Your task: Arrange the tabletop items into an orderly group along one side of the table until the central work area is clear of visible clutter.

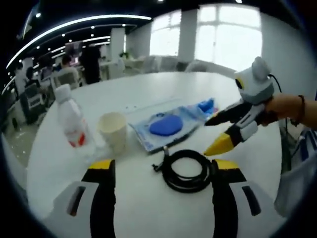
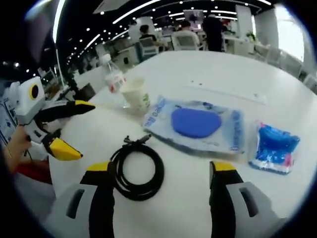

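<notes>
A coiled black cable [image 1: 188, 171] [image 2: 136, 168] lies on the white table [image 1: 148, 213] just ahead of both grippers. Behind it a clear bag with a blue pad [image 1: 166, 125] [image 2: 195, 124] lies flat, with a small blue packet [image 1: 205, 105] [image 2: 275, 146] beside it. A paper cup [image 1: 114, 130] [image 2: 134, 94] stands upright next to a plastic water bottle [image 1: 72, 121] [image 2: 113, 77]. My left gripper [image 1: 163, 168] [image 2: 81, 130] is open and holds nothing. My right gripper [image 2: 161, 168] [image 1: 213, 134] is also open, its jaws apart above the table near the cable.
The round table's far half [image 1: 163, 87] is bare white surface. A person's hand [image 1: 287, 106] holds the right gripper. Chairs [image 2: 185, 39] and other people [image 1: 91, 62] are beyond the table's far edge, in an office with bright windows.
</notes>
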The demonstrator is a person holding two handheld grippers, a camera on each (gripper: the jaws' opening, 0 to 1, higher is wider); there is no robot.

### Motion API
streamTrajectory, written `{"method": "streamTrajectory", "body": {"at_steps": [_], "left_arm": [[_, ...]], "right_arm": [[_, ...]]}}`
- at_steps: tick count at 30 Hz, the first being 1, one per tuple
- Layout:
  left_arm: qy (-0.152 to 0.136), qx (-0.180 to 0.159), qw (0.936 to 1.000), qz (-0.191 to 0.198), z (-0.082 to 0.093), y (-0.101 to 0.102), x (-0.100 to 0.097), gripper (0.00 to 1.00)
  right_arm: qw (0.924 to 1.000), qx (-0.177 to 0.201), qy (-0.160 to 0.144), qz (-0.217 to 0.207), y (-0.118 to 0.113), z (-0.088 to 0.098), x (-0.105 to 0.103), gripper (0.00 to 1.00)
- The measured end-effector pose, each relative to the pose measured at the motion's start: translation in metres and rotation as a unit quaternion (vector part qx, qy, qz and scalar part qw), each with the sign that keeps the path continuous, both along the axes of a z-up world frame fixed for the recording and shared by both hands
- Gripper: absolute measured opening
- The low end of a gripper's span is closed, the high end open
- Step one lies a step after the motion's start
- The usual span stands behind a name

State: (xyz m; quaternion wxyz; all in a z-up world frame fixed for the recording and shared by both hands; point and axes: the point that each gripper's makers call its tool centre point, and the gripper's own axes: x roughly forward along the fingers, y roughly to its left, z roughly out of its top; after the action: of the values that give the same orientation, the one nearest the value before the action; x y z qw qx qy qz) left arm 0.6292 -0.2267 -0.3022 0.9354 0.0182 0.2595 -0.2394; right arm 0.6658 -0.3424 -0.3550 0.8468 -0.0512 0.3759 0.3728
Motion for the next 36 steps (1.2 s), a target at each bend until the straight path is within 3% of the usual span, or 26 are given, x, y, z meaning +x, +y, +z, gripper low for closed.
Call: {"method": "streamTrajectory", "body": {"at_steps": [6, 12, 20, 25, 32, 36], "left_arm": [[0.019, -0.001, 0.9998, -0.002, -0.003, 0.003, -0.022, 0.91], [0.017, -0.024, 0.9995, 0.002, 0.007, 0.007, -0.039, 0.99], [0.023, -0.037, 0.9990, -0.007, 0.015, 0.012, -0.059, 0.99], [0.009, -0.037, 0.9992, -0.016, 0.025, 0.013, -0.067, 0.99], [0.009, -0.033, 0.9993, -0.017, 0.027, 0.019, -0.076, 0.99], [0.008, -0.039, 0.9990, -0.018, 0.025, 0.020, -0.079, 0.99]], "right_arm": [[0.9998, 0.008, -0.002, 0.016, 0.015, -0.004, -0.006, 0.87], [0.9998, 0.004, 0.005, 0.021, 0.023, -0.016, -0.011, 0.83], [0.9989, -0.002, -0.008, 0.046, 0.033, -0.022, -0.009, 0.78], [0.9981, 0.001, -0.020, 0.058, 0.038, -0.023, -0.005, 0.75], [0.9987, 0.009, -0.015, 0.048, 0.038, -0.029, 0.001, 0.66], [0.9976, -0.005, -0.033, 0.061, 0.040, -0.032, 0.004, 0.56]]}}
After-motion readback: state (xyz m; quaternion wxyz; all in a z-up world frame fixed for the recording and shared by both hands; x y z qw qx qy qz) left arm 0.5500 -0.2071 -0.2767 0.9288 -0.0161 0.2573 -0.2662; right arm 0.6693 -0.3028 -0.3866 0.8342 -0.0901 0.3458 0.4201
